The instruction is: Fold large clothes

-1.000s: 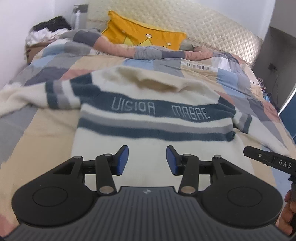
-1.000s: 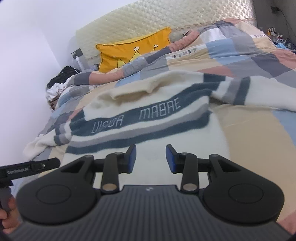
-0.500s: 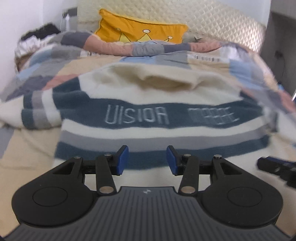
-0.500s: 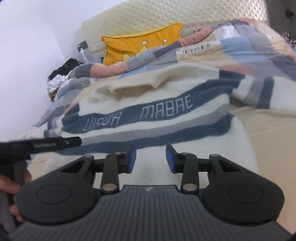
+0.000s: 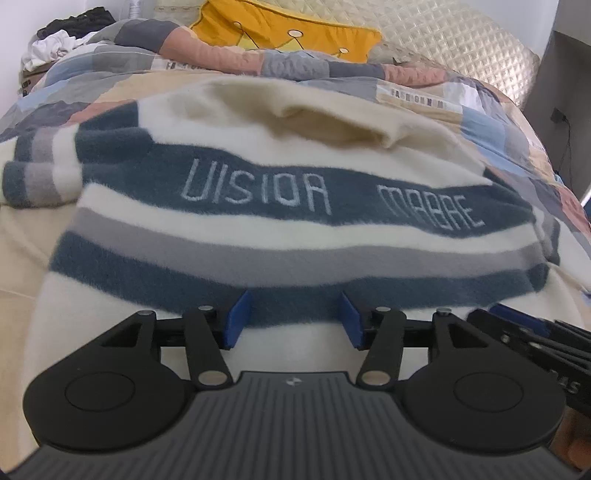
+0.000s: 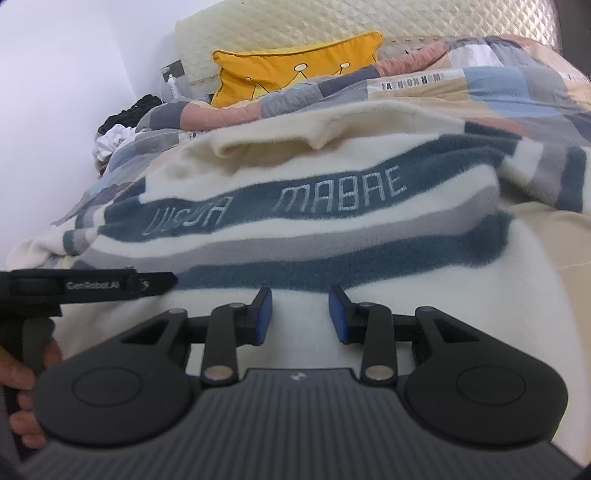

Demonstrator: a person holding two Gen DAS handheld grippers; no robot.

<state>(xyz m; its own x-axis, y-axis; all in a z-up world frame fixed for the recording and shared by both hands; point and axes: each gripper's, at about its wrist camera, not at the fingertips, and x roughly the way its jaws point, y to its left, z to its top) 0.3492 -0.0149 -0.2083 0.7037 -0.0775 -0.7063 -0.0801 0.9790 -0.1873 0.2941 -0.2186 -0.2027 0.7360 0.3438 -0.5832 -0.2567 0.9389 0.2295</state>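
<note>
A cream sweater (image 5: pixel 280 236) with navy and grey stripes and pale lettering lies spread flat on the bed, collar at the far side; it also fills the right wrist view (image 6: pixel 332 229). My left gripper (image 5: pixel 293 319) hovers low over the sweater's lower part, near the bottom navy stripe. Its jaws are opening, and only the flat cloth shows beneath the gap. My right gripper (image 6: pixel 301 317) hangs beside it over the cream hem area. Its jaws are closing slightly and the pads press on nothing. Each gripper shows at the edge of the other's view: right gripper (image 5: pixel 535 332), left gripper (image 6: pixel 92 284).
The sweater lies on a patchwork quilt (image 5: pixel 480 122). A yellow crown pillow (image 5: pixel 295 33) leans on the quilted headboard (image 6: pixel 406 22). A pile of clothes (image 5: pixel 55 44) sits at the far left by the wall. A hand (image 6: pixel 22 369) holds the left gripper's handle.
Both grippers have dropped lower and moved in toward the sweater, which now fills both views. The left jaws stand wider apart than before; the right jaws are slightly narrower.
</note>
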